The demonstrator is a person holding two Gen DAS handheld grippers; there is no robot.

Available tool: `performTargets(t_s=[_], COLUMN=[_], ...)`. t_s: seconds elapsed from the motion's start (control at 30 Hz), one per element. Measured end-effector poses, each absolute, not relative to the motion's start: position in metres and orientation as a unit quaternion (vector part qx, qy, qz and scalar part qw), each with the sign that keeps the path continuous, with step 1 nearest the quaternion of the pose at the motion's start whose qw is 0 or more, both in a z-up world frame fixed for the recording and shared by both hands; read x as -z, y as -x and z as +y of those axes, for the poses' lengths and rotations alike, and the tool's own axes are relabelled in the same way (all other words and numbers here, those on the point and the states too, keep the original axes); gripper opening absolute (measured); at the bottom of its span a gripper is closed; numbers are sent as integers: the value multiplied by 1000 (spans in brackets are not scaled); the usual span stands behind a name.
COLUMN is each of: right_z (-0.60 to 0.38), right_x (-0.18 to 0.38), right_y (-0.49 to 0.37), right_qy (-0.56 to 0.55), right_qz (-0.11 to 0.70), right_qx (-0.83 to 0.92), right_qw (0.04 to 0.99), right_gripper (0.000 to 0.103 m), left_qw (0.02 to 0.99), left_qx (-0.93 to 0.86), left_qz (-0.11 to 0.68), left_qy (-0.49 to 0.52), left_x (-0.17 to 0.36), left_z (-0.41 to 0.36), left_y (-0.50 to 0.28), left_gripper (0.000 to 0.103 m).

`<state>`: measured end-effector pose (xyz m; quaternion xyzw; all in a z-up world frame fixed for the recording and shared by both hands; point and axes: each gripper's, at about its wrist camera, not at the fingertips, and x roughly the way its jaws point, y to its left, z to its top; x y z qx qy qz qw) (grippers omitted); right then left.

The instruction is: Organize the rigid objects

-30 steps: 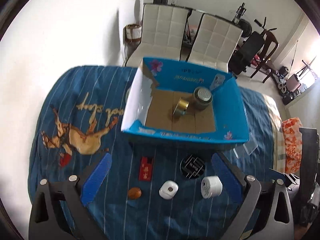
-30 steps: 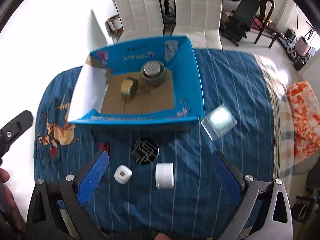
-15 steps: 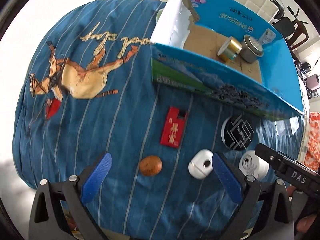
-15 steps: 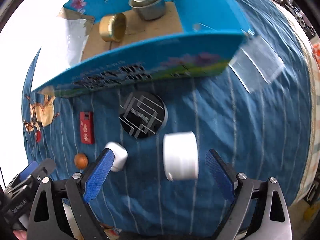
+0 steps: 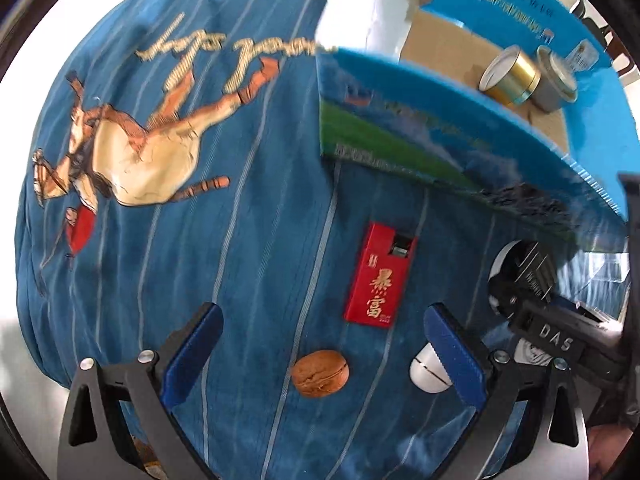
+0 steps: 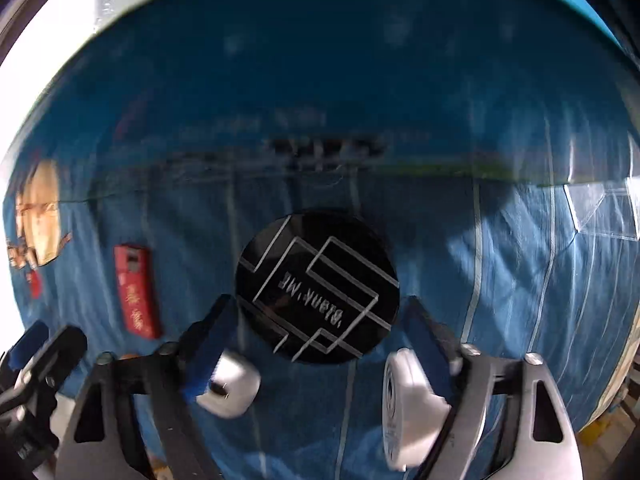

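My left gripper (image 5: 320, 354) is open, low over the blue cloth, with a brown walnut (image 5: 320, 373) between its fingers and a red lighter (image 5: 380, 280) just ahead. A small white case (image 5: 426, 374) lies by its right finger. My right gripper (image 6: 320, 344) is open close above a black round disc (image 6: 318, 288), with a small white case (image 6: 230, 386) at its left finger and a white cylinder (image 6: 404, 404) at its right finger. The blue cardboard box (image 5: 440, 136) holds a gold tin (image 5: 510, 76) and a grey tin (image 5: 556, 80).
The blue striped cloth (image 5: 200, 240) with a horse print covers the surface. A clear plastic piece (image 6: 600, 212) lies right of the disc. The box wall (image 6: 320, 80) rises directly behind the disc. The right gripper's body (image 5: 560, 340) shows in the left wrist view.
Both grippers have dropped lower and closer to the cloth. The left one is centred on the walnut; the right one has moved forward past the white cylinder to the black disc.
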<state>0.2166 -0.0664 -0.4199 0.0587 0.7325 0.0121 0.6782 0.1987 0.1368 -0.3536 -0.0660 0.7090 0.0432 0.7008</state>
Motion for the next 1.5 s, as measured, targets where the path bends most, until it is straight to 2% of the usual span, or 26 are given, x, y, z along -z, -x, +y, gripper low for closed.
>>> performTargets(t_s=[0.27,0.3,0.33,0.4,0.5,0.53,0.57,0.8,1.27,1.33,1.37,1.4,1.5], right_z=[-54,-57,-57,-60,-67,-67,-65,-41,-52,-55,-55,-56,-60], right_x=[423,422,421,421,425,426,425,420,366,356,348,342,320], right_y=[-208,-203,-200,-194,-190,-190,-189,-177,-182,-180,-179,-178,-176], right_qy=[-23,-13,-9,-14,-34,-32,-26,-17,-14,-16,-23,-28,-31], right_qz=[729,730,730,734,743,742,742,739,725,722,721,718,706], right_qx=[-14,-17,-16,-13,-8,-7,-5,-18,-60,-67,-74,-81,-95], right_qw=[684,683,683,679,668,669,670,673,686,689,689,690,701], right_gripper=[78,78,78,78,79,79,79,78,78,78,78,78,78], left_qw=[690,687,685,675,681,684,685,699,724,736,743,748,765], left_qx=[-14,-9,1,14,19,20,21,24,21,26,28,34,45], left_qz=[721,725,727,737,732,729,728,715,689,676,669,662,642], left_qy=[51,48,44,31,-2,-9,-11,-6,22,23,19,18,7], left_x=[382,386,389,399,403,403,402,388,342,323,313,302,277], left_z=[120,117,112,102,89,86,84,83,83,92,94,92,82], left_y=[-211,-213,-216,-219,-222,-222,-222,-212,-170,-172,-169,-168,-166], left_gripper=[103,99,92,60,52,45,34,32,30,28,16,11,11])
